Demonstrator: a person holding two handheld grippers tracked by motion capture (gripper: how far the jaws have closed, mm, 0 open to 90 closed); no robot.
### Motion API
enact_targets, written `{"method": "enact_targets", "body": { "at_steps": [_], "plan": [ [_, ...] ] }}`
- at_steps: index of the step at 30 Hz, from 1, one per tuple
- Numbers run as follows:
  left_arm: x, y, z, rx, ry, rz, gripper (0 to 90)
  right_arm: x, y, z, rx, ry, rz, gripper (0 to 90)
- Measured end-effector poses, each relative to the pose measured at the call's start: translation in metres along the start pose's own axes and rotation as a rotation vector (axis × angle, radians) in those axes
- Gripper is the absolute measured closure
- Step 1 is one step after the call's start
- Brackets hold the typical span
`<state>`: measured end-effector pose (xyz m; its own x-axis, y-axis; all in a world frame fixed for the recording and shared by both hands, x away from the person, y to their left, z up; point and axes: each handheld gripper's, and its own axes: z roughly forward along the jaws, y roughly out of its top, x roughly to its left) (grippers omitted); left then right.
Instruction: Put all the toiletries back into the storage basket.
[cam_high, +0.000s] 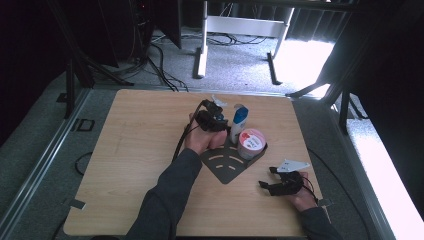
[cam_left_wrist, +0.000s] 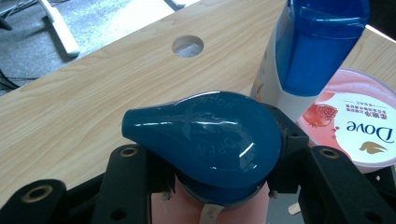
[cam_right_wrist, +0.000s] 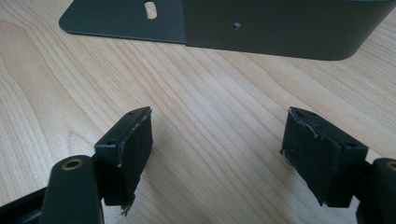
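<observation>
Progress is judged as partway. On the wooden table (cam_high: 130, 150) a dark corner rack (cam_high: 225, 167) is seen near the middle, already loaded with a white bottle with a blue cap (cam_high: 239, 122) and, right of it, a pink Dove tub (cam_high: 250, 142). A teal-capped pink bottle (cam_left_wrist: 205, 140) is clamped between the jaws of the left gripper (cam_high: 212, 120), just left of the rack and not yet set down. The right gripper (cam_right_wrist: 217, 154) is held empty, jaws apart, at the near right.

We wear dark grey sleeves (cam_high: 167, 200); each black hand-held gripper (cam_right_wrist: 217, 154) has brass-ringed screw holes, worn pads (cam_right_wrist: 137, 140) and a trailing black cable (cam_high: 181, 140).
</observation>
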<state>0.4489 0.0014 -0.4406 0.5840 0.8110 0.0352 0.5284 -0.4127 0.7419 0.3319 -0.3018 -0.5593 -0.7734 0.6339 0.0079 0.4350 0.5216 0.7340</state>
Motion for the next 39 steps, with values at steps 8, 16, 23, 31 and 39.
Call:
{"method": "enact_targets", "body": {
  "at_steps": [8, 16, 23, 31, 39],
  "plan": [
    [0.001, 0.000, 0.003, 0.005, -0.001, -0.009, 52.7, 0.000, 0.000, 0.000, 0.001, -0.001, -0.001, 24.2],
    [0.003, -0.001, 0.007, 0.001, 0.001, -0.026, 52.8, 0.000, 0.000, 0.000, 0.000, 0.000, 0.001, 24.2],
    [0.004, 0.000, 0.011, 0.001, 0.002, -0.037, 52.8, 0.000, 0.000, 0.000, 0.000, 0.001, 0.002, 24.1],
    [0.003, 0.000, 0.015, -0.002, 0.005, -0.052, 52.8, 0.000, 0.000, 0.000, 0.000, 0.002, 0.003, 24.1],
    [0.002, 0.000, 0.018, -0.005, 0.012, -0.069, 52.8, 0.000, 0.000, 0.000, -0.001, 0.003, 0.003, 24.1]
  ]
}}
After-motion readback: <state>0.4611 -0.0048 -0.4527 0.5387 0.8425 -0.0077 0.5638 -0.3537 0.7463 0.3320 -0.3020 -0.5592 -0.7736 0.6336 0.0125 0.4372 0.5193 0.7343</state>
